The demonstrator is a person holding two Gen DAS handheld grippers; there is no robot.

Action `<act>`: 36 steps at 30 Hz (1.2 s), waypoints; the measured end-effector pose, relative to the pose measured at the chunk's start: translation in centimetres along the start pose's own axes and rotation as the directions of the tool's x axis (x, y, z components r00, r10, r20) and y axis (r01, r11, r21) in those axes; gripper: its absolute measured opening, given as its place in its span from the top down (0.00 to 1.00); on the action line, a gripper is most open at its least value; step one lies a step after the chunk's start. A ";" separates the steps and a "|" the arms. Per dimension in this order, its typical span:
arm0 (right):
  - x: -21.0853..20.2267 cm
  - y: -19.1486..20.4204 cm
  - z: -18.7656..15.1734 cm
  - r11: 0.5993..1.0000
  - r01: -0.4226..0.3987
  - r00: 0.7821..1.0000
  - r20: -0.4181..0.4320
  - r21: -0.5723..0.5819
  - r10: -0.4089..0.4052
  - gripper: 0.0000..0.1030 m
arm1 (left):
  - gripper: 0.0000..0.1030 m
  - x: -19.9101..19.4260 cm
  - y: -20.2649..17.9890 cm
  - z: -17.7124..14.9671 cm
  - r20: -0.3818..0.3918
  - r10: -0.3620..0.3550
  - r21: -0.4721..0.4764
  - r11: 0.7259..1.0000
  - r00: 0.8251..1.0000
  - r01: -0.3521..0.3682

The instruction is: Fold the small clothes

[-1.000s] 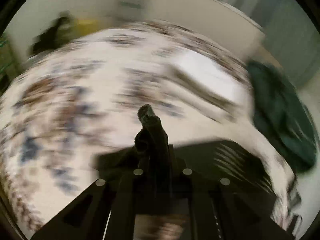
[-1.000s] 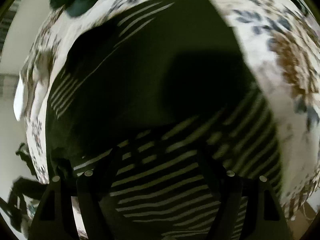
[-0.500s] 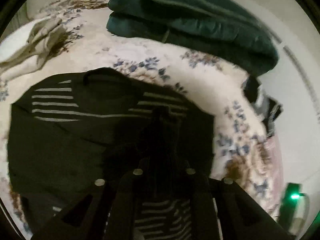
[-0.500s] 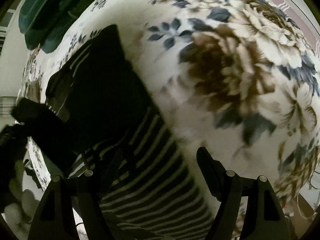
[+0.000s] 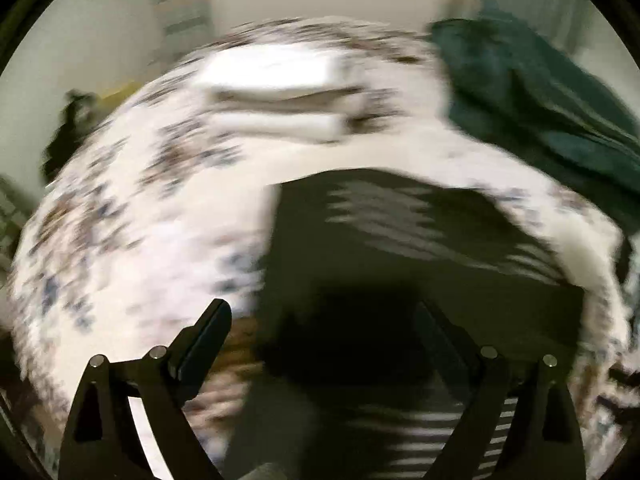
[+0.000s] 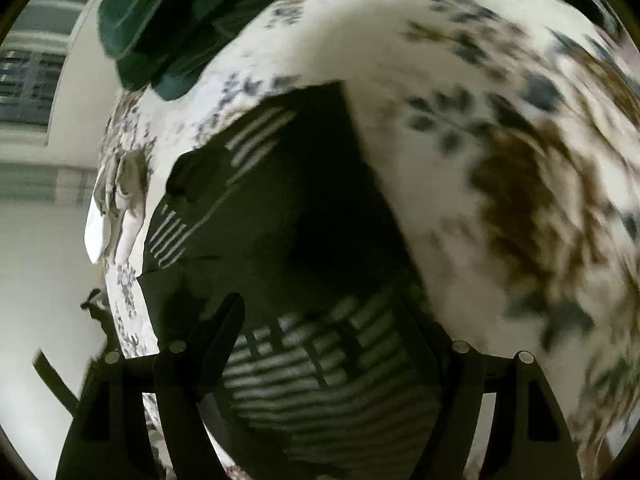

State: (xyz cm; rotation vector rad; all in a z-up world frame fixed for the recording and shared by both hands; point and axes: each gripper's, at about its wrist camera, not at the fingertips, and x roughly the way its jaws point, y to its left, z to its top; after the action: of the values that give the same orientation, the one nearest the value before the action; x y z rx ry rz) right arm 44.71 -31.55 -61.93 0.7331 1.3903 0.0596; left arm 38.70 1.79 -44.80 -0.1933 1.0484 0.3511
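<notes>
1. A black garment with thin white stripes (image 6: 280, 216) lies spread flat on a bed whose cover (image 6: 460, 60) is white with brown and blue flowers.
2. The left gripper (image 5: 324, 320) hangs over the near left edge of that garment (image 5: 400, 240). Its jaws have just been opening and now stand wide, released, with nothing pinched between them; the cloth lies beneath, under the right finger (image 5: 436, 332) more than the left.
3. The right gripper (image 6: 340, 320) hovers over the near striped part of the garment. Its jaws stand apart and are not pressed on the cloth, which lies flat under both fingers.
4. A dark green blanket (image 5: 540, 108), bunched up, sits at the far right of the bed in the left wrist view, well apart from the striped garment.
5. A pale, crumpled piece of clothing (image 6: 120, 200) lies at the far left edge of the bed, just beside the black garment's corner.
6. The left wrist view is heavily blurred, so finer detail there cannot be made out.
</notes>
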 end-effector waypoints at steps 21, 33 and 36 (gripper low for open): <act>4.9 9.0 7.4 0.922 0.246 0.969 0.110 -0.299 -0.223 0.90 | 0.09 3.7 7.3 -2.6 -0.127 0.082 -0.117 0.988 0.988 -0.097; 3.1 2.5 6.4 0.978 -0.057 0.997 -0.048 0.199 0.068 0.51 | 0.09 6.7 5.2 -0.3 -0.184 -0.073 -0.144 0.988 0.980 0.047; 4.3 2.6 4.0 0.963 -0.104 0.990 -0.068 0.250 0.124 0.51 | 0.09 8.9 4.6 0.1 -0.253 -0.204 -0.237 0.961 0.946 0.144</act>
State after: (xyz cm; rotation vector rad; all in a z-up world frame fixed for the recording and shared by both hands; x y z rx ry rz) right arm 50.22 -29.28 -64.39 1.0276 1.4489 0.0081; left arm 41.09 7.77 -52.43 -0.5403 1.2574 0.2803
